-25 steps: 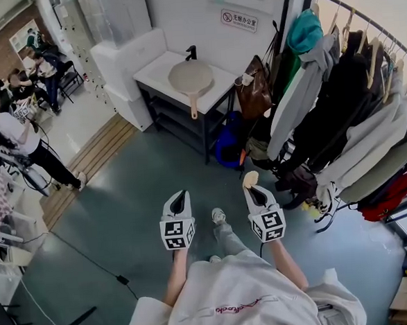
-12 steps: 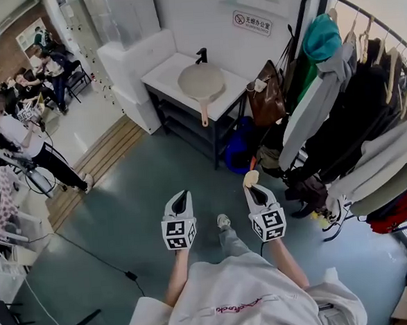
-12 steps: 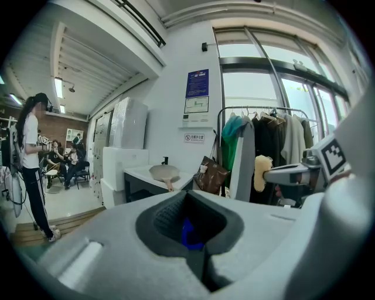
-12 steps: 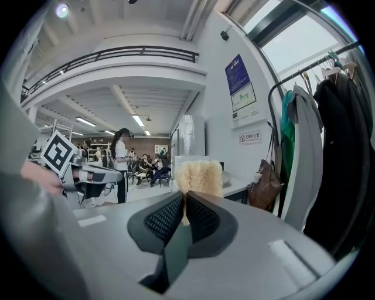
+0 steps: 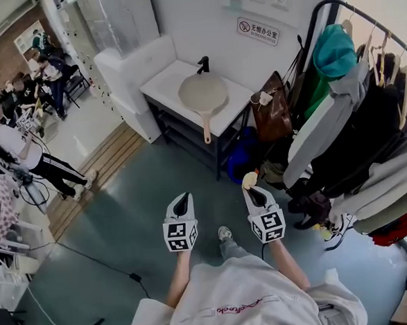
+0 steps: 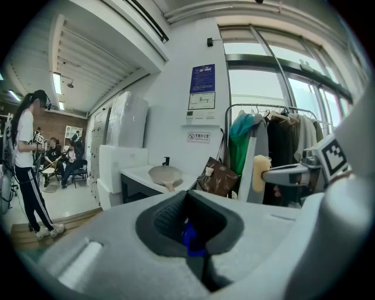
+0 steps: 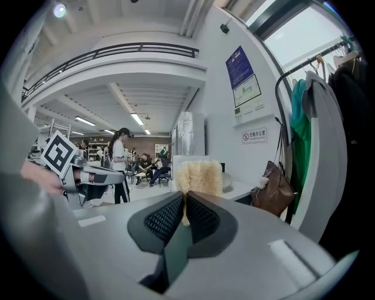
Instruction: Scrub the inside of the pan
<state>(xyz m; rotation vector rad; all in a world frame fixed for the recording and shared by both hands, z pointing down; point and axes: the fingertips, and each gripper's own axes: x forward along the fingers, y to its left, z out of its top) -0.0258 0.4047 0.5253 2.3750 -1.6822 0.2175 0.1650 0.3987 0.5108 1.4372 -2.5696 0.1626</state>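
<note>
A beige pan (image 5: 203, 94) with a long handle lies on a white table (image 5: 162, 80) by the far wall; it also shows small in the left gripper view, the pan (image 6: 164, 174). Both grippers are held at chest height, well short of that table. My left gripper (image 5: 182, 203) is shut with nothing held; its jaws meet with only a blue part behind them (image 6: 188, 235). My right gripper (image 5: 250, 188) is shut on a yellow fibrous scrubbing sponge (image 7: 199, 177), which sticks up from the jaws (image 5: 250, 179).
A black faucet (image 5: 203, 64) stands at the table's back. A clothes rack (image 5: 366, 105) full of coats and a brown bag (image 5: 273, 112) fills the right side. People (image 5: 18, 147) sit and stand at the far left. A black cable (image 5: 106, 262) crosses the grey-green floor.
The view has moved toward the table: the pan sits lower and nearer in the head view. Both grippers keep the same pose in front of the person.
</note>
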